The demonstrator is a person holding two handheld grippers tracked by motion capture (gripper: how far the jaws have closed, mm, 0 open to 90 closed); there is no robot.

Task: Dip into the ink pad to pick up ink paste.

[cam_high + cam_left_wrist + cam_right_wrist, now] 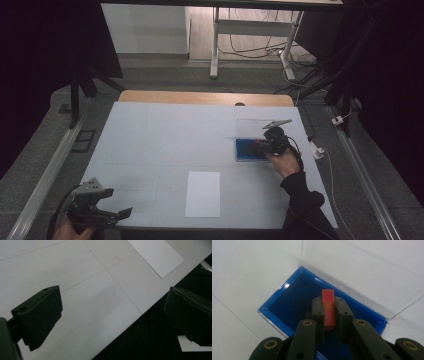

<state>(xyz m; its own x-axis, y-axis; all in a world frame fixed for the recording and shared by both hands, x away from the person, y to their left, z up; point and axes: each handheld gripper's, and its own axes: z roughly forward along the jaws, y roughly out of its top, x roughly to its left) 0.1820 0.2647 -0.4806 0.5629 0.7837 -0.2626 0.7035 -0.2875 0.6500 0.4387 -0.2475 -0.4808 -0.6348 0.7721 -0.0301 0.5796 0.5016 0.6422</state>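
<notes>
Pinching red stamp (328, 307), right gripper (329, 305) angled down over blue case (277, 303) (left gripper (112, 315) spread).

White table (165, 135) with thin grid lines, wooden edge (205, 97) along its far side. Sheet of paper (202, 194) near the table's front edge, lying flat. Beyond the table, metal desk legs (215, 45) and loose cables (260, 50) on the floor.

The open case (250, 149) lies on the table (160, 130) toward its right side, its lid (255, 127) folded back flat behind it — the right gripper (260, 145) sits over the case, a small stamp (328, 306) between its jaws. A sheet of paper (202, 194) lies nearer the front edge, left of the case — the left gripper (117, 214) is at the table's front left corner, well apart from both.
</notes>
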